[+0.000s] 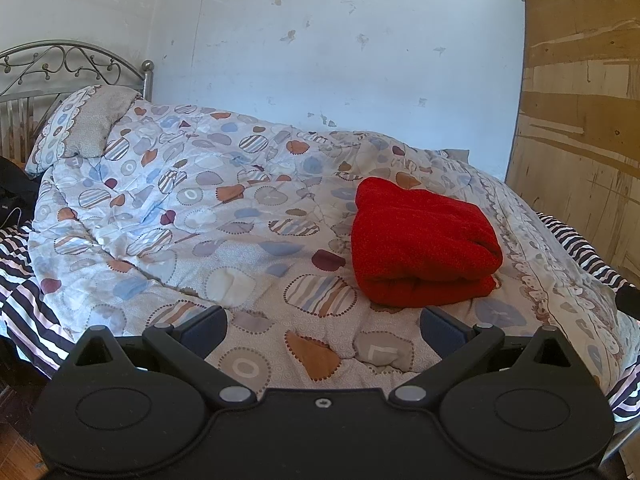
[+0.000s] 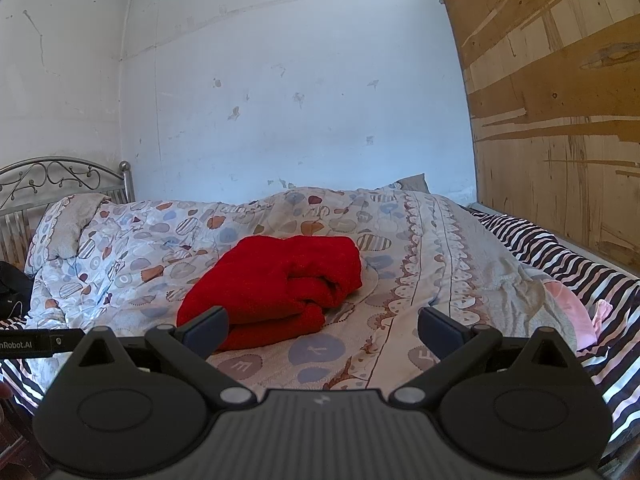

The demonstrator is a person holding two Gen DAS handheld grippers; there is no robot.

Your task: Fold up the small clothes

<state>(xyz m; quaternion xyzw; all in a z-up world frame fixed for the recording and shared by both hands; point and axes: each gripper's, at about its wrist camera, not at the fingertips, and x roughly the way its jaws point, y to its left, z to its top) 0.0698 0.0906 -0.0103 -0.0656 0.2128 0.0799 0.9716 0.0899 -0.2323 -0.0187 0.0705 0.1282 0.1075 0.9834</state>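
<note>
A red garment (image 1: 424, 244) lies folded into a thick bundle on the patterned quilt (image 1: 224, 216), right of centre in the left wrist view. My left gripper (image 1: 324, 328) is open and empty, hanging above the quilt just short of the bundle's near edge. In the right wrist view the red garment (image 2: 280, 284) lies left of centre on the quilt (image 2: 420, 248). My right gripper (image 2: 323, 328) is open and empty, with its left finger (image 2: 206, 330) in front of the bundle's near corner and apart from it.
A pillow (image 1: 80, 120) and a metal headboard (image 1: 60, 64) stand at the far left. A striped sheet (image 2: 572, 264) and pink cloth (image 2: 572, 308) lie on the right. A plywood wall (image 2: 560, 120) runs along the right side. A dark bag (image 1: 12, 196) sits at the left edge.
</note>
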